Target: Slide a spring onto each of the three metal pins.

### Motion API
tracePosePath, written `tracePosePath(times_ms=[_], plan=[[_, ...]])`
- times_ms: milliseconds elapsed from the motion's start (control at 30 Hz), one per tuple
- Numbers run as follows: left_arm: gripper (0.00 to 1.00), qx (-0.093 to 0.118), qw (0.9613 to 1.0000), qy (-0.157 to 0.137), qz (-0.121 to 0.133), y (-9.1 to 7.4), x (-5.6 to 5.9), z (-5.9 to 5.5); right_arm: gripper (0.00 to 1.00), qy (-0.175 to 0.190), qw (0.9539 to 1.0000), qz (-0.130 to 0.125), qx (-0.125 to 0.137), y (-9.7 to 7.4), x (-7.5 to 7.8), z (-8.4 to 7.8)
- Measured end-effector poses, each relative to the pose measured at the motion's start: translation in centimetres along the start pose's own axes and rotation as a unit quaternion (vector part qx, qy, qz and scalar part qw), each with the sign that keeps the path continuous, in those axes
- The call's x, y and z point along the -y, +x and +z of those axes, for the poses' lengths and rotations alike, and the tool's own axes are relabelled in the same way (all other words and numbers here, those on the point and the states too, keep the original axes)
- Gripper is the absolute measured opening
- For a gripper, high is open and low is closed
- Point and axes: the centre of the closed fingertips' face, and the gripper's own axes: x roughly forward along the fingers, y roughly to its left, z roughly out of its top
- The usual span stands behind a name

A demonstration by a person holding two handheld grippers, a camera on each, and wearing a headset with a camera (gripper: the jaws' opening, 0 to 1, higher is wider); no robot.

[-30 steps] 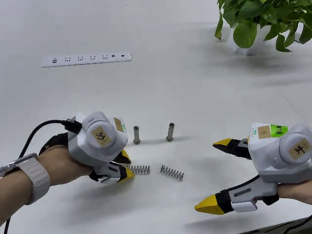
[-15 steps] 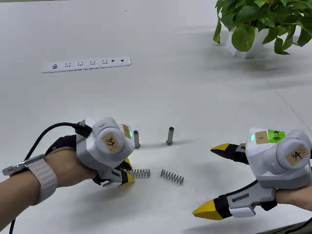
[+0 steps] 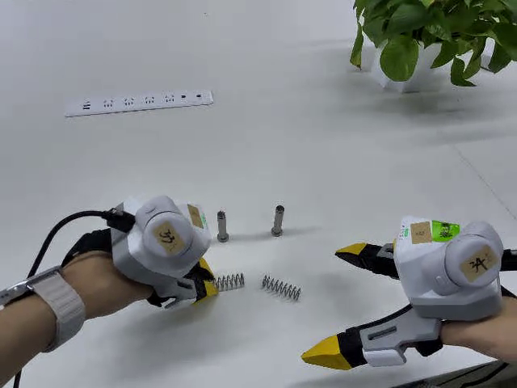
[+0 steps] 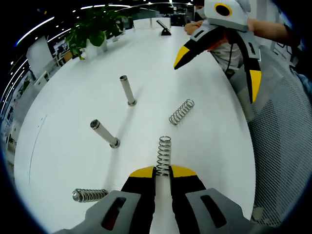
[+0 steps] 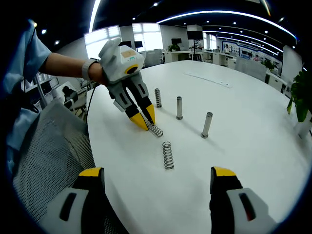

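Note:
My left gripper (image 3: 205,288) is shut on one end of a small spring (image 3: 230,281); the spring sticks out from the yellow tips (image 4: 163,171) toward the right, low over the white table (image 3: 323,145). A second spring (image 3: 281,287) lies loose just right of it. Two bare metal pins (image 3: 222,226) (image 3: 278,220) stand behind the springs. A third pin wearing a spring (image 4: 90,195) stands near the left gripper (image 5: 144,119). My right gripper (image 3: 338,301) hovers open at the lower right, its jaws wide apart (image 5: 156,173) and pointed at the loose spring (image 5: 167,155).
A white power strip (image 3: 139,102) lies at the far left of the table. A potted plant (image 3: 420,32) stands at the far right corner. The table's near edge runs under the right gripper, with a mesh chair (image 5: 44,161) beyond it.
The right gripper has drifted a little to the left, still open. The left gripper stays shut at the spring's end. The camera has shifted slightly.

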Motion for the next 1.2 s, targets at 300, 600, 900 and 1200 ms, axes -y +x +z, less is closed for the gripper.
tracePosePath(times_ms=[300,600,900,1200], plan=[[0.1,0.03,0.9986,-0.041,0.013,-1.5,0.9,-0.5,0.9,0.001,1.0,0.002,0.0,0.2,-0.5,0.3],[0.1,0.087,0.9925,-0.075,0.04,-4.0,1.5,1.3,0.88,0.006,0.9998,0.015,0.007,0.6,-1.1,1.1],[0.1,0.127,0.9863,-0.091,0.055,-5.5,3.0,1.9,0.87,-0.012,0.9995,0.028,-0.002,1.1,-1.3,1.7],[0.1,0.169,0.9824,-0.067,0.041,-6.1,5.0,2.7,0.77,-0.034,0.9972,0.066,-0.01,1.3,-2.2,3.1]])
